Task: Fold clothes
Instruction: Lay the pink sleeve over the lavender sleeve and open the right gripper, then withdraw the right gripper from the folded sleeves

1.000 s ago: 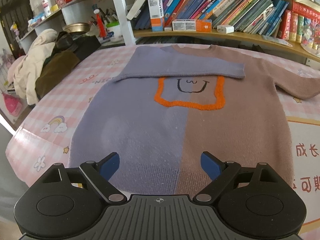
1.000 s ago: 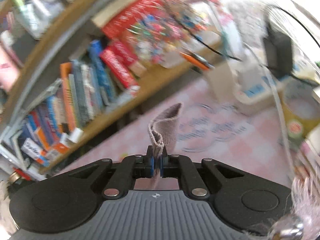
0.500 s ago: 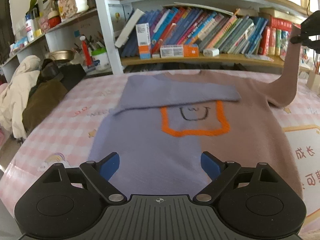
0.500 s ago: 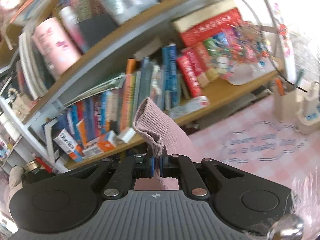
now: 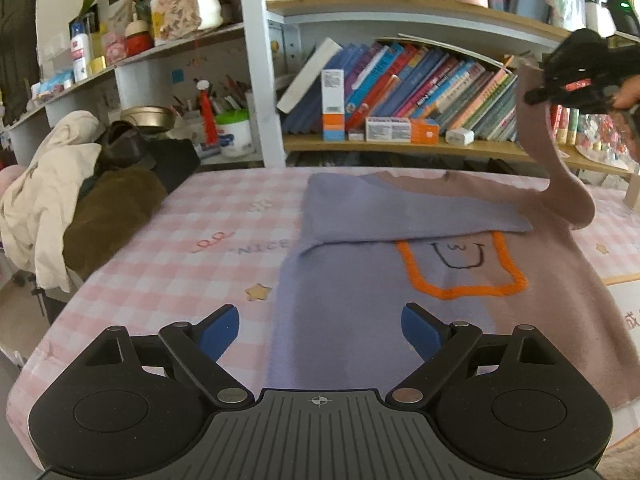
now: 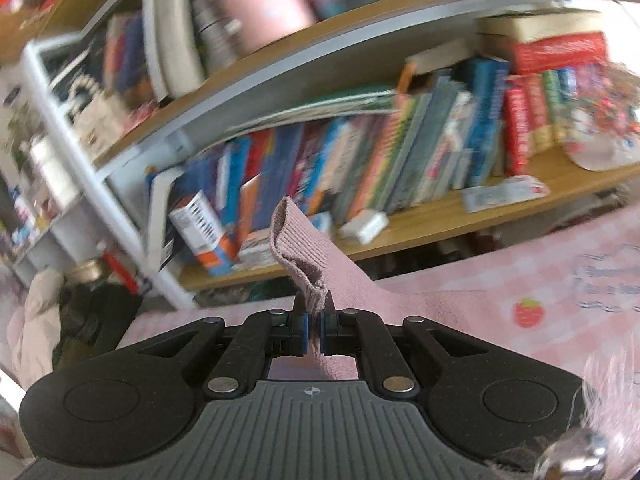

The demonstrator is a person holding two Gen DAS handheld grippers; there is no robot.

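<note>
A sweater (image 5: 400, 280), lilac on the left half and dusty pink on the right, lies flat on the checked table. Its lilac sleeve (image 5: 400, 212) is folded across the chest above an orange outlined patch (image 5: 460, 268). My left gripper (image 5: 320, 332) is open and empty, above the sweater's hem. My right gripper (image 6: 315, 332) is shut on the cuff of the pink sleeve (image 6: 304, 256). In the left wrist view the right gripper (image 5: 540, 92) holds the pink sleeve (image 5: 552, 168) lifted high above the sweater's right shoulder.
A bookshelf (image 5: 400, 144) full of books runs along the far edge of the pink checked table (image 5: 180, 272). A pile of cream and brown clothes (image 5: 72, 200) lies at the table's left edge. A printed mat (image 5: 628, 304) lies at the right.
My right gripper has carried the pink sleeve cuff up off the table and swung it leftward. My left gripper has pulled back and tilted up, staying open.
</note>
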